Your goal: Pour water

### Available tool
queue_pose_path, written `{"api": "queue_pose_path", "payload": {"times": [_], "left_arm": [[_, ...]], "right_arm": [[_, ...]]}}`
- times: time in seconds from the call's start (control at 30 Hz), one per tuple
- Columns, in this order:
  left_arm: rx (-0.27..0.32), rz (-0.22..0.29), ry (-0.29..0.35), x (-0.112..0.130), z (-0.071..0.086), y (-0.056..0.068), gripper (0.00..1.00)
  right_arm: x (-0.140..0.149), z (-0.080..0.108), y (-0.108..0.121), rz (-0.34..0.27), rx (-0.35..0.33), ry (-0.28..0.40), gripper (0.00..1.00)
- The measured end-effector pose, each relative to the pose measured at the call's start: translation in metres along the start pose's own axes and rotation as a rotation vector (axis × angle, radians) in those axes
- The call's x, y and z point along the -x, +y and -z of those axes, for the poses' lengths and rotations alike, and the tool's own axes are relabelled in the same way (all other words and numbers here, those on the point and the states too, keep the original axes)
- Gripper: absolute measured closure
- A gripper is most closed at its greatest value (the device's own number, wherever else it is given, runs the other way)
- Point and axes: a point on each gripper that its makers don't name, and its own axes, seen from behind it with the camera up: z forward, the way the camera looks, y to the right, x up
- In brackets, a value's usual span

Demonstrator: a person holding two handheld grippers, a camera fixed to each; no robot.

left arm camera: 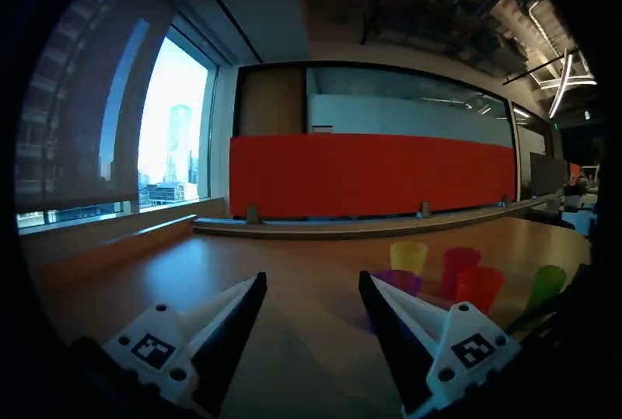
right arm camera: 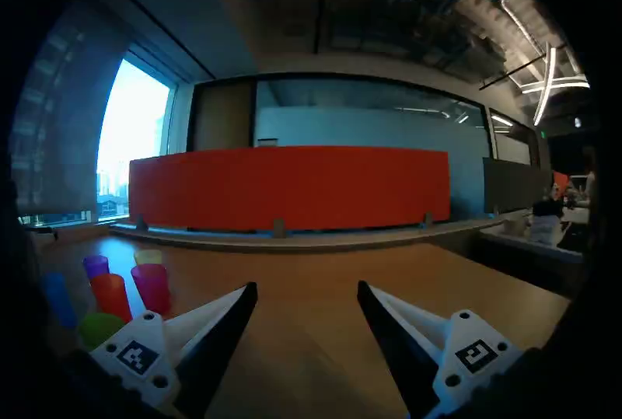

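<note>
Plainly, the cups are what matters: a translucent yellow plastic cup [left arm camera: 408,254], a translucent purple plastic cup [left arm camera: 403,279], a translucent magenta plastic cup [left arm camera: 459,263], a translucent red plastic cup [left arm camera: 480,285] and a translucent green plastic cup [left arm camera: 549,282] stand upright in a tight bunch on the wooden desk [left arm camera: 311,357], off to the right of my left hand-held gripper [left arm camera: 311,279] and to the left of my right hand-held gripper [right arm camera: 305,287]; a translucent blue plastic cup [right arm camera: 57,298] stands at the bunch's edge in the right gripper view; whether any of them holds water I cannot tell. Both hand-held grippers are spread wide with nothing between the fingers, pointing past the cups toward the long red partition panel [left arm camera: 373,174]. The trouble I expect comes from the crowding: the cups stand just beside one another, so a finger slid in for one could tip its neighbour; they look light and thin-walled, so I judge a hard squeeze might buckle one, and a loose grip let it slip mid-tilt; either would put water on the desk; with the mouths so close, a stream could also land in the wrong cup.
</note>
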Motion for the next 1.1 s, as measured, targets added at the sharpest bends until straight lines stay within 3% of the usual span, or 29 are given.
{"api": "queue_pose_path", "payload": {"times": [1.1], "left_arm": [[0.0,0.0,0.0,-0.0005,-0.0002,0.0,0.13]], "right_arm": [[-0.0005,0.0016,-0.0008,0.012,0.001,-0.004,0.0]]}}
